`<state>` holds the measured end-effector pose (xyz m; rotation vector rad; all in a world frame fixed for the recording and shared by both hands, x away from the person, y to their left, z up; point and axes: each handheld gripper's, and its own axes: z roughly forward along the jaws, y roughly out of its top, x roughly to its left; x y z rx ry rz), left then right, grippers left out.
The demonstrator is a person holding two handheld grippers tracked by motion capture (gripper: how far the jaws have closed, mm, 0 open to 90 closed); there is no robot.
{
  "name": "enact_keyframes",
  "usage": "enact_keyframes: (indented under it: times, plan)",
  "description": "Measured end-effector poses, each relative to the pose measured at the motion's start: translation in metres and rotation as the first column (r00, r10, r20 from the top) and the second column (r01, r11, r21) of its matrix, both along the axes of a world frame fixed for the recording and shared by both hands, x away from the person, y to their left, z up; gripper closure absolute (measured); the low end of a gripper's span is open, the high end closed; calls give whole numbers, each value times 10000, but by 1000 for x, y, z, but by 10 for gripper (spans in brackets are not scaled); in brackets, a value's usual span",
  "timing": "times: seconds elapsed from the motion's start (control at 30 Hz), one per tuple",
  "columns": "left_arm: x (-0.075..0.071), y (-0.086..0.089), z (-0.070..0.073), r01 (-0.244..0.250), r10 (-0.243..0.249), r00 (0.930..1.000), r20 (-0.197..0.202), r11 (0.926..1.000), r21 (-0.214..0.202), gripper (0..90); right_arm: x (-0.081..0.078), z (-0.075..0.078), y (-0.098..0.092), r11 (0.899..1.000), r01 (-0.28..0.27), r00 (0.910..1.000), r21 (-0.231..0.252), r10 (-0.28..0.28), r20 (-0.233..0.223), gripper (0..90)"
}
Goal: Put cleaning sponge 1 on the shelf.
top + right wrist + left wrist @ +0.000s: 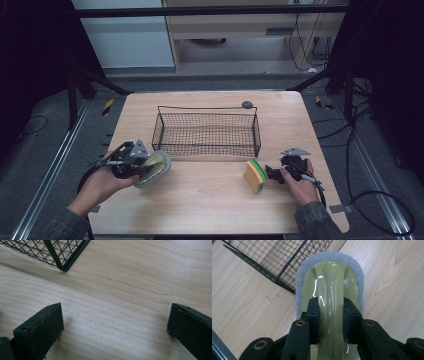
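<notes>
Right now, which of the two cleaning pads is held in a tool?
The yellow-green handled scrubber with the grey pad, clamped by its handle in the left tool; the orange, yellow and green sponge stands free on the table.

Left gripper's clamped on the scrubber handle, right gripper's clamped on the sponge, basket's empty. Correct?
Not quite: the right gripper isn't clamped on the sponge. The right gripper view shows its jaws wide apart over bare table; in the high view the sponge stands just beside it. The rest holds: left gripper is shut on the scrubber handle, and the basket is empty.
</notes>
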<state>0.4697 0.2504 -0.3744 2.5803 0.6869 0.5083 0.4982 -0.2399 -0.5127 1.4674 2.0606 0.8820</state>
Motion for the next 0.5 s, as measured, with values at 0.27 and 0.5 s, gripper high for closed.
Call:
enact_keyframes:
  times: [0.27,0.5]
  plan:
    - [6,-9,15,191,-202,9989,417,9995,255,707,0,0,0,10000,6,10000,-3,-6,1,7]
    - [22,-12,31,355,-367,9969,694,9992,188,707,0,0,0,10000,0,10000,21,0,-13,5]
